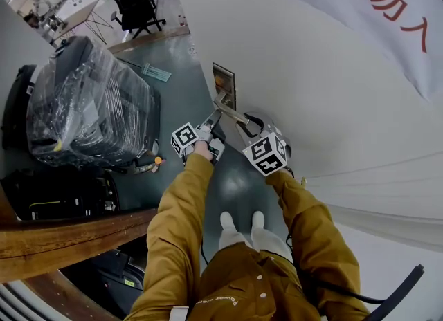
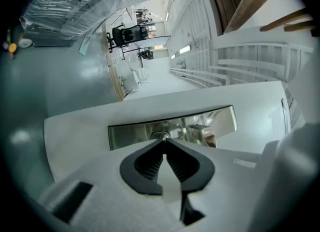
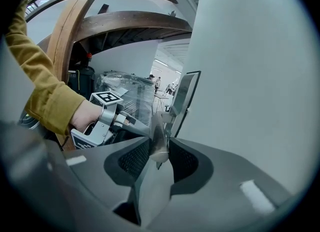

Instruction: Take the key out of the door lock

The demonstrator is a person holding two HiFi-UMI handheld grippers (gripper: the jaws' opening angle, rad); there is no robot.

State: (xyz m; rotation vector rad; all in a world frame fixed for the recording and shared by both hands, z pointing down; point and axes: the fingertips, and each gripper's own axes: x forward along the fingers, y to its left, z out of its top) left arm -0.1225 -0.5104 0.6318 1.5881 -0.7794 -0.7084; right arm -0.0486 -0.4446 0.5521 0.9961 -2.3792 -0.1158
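Pinching one key [image 2: 160, 136], left gripper [image 2: 163, 142] jaws nearly meet; right gripper [image 3: 159, 147] jaws clamp one door handle [image 3: 158, 130].

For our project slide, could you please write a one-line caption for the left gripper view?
Left gripper shut on the key in the steel lock plate, viewed along its jaws.

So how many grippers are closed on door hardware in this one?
2. The left gripper is shut on the key in the lock plate; the right gripper is shut on the door handle. Neither is hidden.
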